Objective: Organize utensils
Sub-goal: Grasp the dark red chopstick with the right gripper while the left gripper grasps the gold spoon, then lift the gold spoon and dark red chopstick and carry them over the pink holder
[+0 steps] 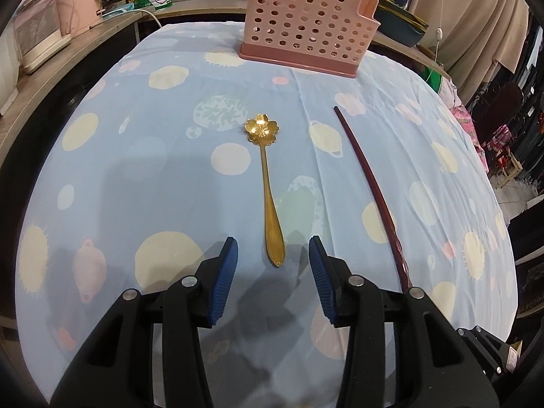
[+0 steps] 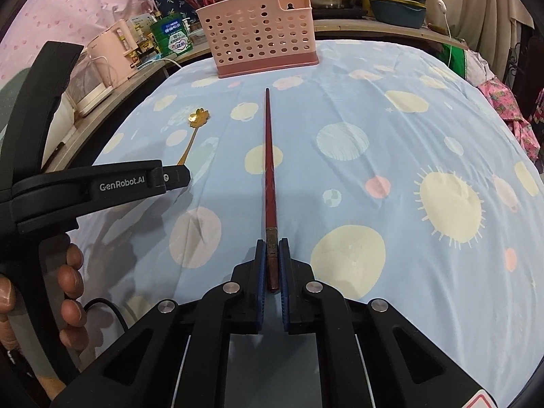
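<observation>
- Table (image 1: 102, 176), blue spotted cloth: pink rack (image 1: 307, 22) at far edge, standing upright, perforated, looks empty from here.
- Left hand-held gripper (image 1: 273, 255): jaws spread, nothing between the pads. Right hand-held gripper (image 2: 272, 255): jaws pressed together, pinching the chopstick's near end.
- Chopstick (image 2: 268, 156): dark red, lying on the cloth, long axis straight ahead of the right gripper, tip pointing at the rack, well short of it.
- Spoon (image 1: 265, 183): gold, flower bowl far, handle end near, lying between the left gripper's open pads and just ahead. Long axis runs away from the gripper toward the rack.
- Judgement: left is nearer the spoon; handle end is lined up for a straight close. Right already has the chopstick, lift and carry to the rack still to do.
</observation>
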The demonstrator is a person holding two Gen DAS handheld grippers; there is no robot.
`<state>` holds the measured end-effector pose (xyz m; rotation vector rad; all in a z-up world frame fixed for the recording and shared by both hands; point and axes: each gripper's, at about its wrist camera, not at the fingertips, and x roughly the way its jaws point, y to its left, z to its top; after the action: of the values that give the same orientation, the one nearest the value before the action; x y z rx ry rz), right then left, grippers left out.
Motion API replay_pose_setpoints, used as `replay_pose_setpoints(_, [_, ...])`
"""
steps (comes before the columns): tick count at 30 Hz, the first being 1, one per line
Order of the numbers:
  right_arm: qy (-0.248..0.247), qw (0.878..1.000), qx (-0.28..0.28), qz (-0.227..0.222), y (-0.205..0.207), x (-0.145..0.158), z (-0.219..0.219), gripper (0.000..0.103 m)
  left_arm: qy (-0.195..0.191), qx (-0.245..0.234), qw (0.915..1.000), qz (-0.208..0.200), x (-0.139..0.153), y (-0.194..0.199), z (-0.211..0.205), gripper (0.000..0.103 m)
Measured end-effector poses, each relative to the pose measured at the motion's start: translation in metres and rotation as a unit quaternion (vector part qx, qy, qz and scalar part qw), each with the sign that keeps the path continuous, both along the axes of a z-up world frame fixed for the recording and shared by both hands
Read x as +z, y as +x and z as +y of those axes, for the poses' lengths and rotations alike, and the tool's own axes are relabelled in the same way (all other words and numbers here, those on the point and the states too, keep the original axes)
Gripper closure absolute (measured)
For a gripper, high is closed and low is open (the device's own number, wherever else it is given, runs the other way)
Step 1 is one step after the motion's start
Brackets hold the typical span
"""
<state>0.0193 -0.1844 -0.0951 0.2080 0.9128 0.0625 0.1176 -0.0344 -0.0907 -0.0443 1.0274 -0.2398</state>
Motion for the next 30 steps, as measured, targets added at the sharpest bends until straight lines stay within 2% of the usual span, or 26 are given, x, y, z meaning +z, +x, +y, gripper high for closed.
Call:
replay_pose_setpoints(1, [0.001,1.000,0.000,0.000,0.000,0.000,0.000,0.096,0.001,0.000,1.0000,-0.001,0.000,0.001,0.000,0.065])
replay_pose_setpoints(3, [0.002,1.000,0.000,0.000,0.001,0.000,0.000,0.096,0.005,0.002,1.0000,-0.002,-0.001,0.001,0.001,0.079])
replay_pose_setpoints(7, [0.002,1.000,0.000,0.000,0.001,0.000,0.000,0.096,0.003,0.004,1.0000,-0.003,-0.002,0.001,0.007,0.093])
replay_pose_setpoints(14, [0.003,1.000,0.000,0.001,0.002,0.000,-0.001,0.096,-0.003,-0.003,1.0000,-0.004,0.003,-0.010,0.011,0.093])
replay_pose_setpoints(19, [0.005,1.000,-0.001,-0.006,-0.003,0.008,-0.002,0.096,-0.014,-0.001,0.9998,-0.017,0.019,-0.019,0.016,0.093])
replay_pose_setpoints(30, [0.030,0.998,-0.012,-0.059,-0.016,0.058,-0.015,0.096,-0.040,0.009,0.9973,-0.061,0.071,-0.025,0.030,0.095])
